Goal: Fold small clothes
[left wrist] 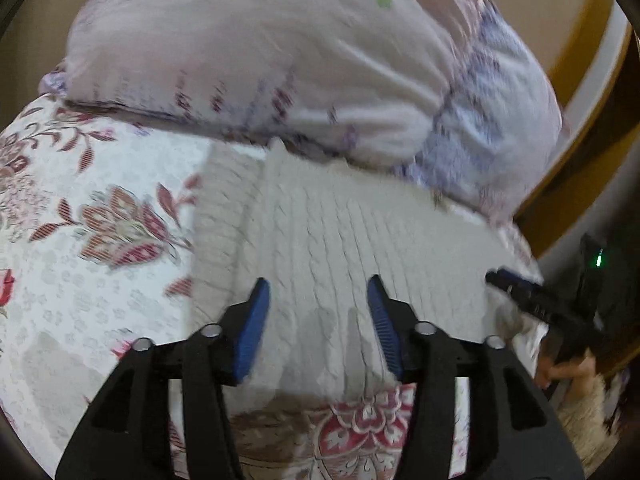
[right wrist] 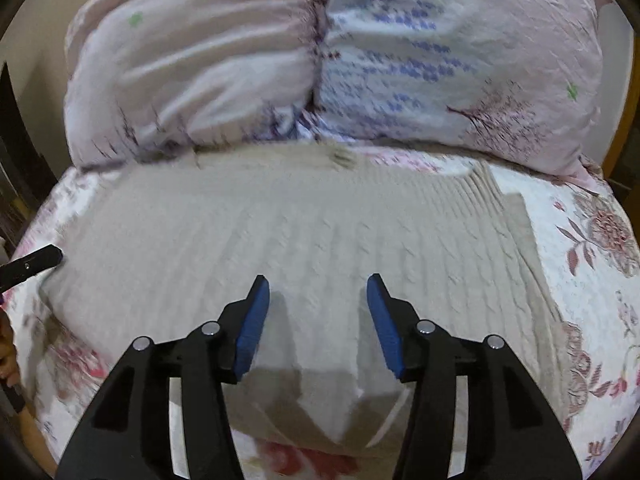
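Left wrist view: the left claw [left wrist: 319,284] is standing released above the cream cable-knit sweater [left wrist: 320,224], with nothing between its blue pads [left wrist: 252,328]. The sweater is lying flat on the floral bedspread [left wrist: 80,240], just near of the pillows [left wrist: 260,60]. The right claw [left wrist: 520,288] is showing at the right edge; its state cannot be told here.

Right wrist view: the right claw [right wrist: 319,284] is standing released over the sweater [right wrist: 280,232], gripping nothing. The sweater is spreading across the bedspread [right wrist: 592,300], its far edge touching the pillows [right wrist: 320,60].

Bulky pillows [right wrist: 320,60] touching the sweater's [right wrist: 280,240] far edge; bare bedspread [left wrist: 80,240] alongside
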### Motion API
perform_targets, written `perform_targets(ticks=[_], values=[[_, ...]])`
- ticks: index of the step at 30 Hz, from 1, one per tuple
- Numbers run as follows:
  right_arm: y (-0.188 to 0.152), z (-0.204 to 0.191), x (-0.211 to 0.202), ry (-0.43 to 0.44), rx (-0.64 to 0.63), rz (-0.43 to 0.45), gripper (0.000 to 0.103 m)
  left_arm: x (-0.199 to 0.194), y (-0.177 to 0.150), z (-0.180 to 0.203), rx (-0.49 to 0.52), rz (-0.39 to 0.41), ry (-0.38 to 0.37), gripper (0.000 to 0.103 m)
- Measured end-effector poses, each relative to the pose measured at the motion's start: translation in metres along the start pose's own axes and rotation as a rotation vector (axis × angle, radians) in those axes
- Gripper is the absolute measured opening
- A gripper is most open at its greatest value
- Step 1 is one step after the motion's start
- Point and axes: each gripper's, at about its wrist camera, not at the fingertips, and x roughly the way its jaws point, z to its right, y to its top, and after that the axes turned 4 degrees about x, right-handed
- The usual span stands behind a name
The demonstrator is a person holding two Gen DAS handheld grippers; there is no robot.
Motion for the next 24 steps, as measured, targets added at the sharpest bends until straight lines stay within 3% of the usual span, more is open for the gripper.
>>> perform_targets(ticks=[2, 8, 12, 24], values=[[0.004, -0.010, 0.001, 0.012, 0.001, 0.009, 0.057, -0.004, 0.007, -0.012, -0.053, 0.022, 0.011, 0.068], [0.009, -0.043, 0.017, -0.047, -0.070, 0.012, 0.059, 0.002, 0.016, -0.051, -0.225, 0.005, -0.010, 0.071], [0.005, -0.047, 0.032, -0.075, -0.088, -0.031, 0.062, 0.010, 0.017, -0.069, -0.331, -0.016, -0.027, 0.071], [0.005, -0.045, 0.034, -0.070, -0.098, -0.033, 0.064, 0.021, 0.013, -0.080, -0.423, -0.045, -0.073, 0.072]])
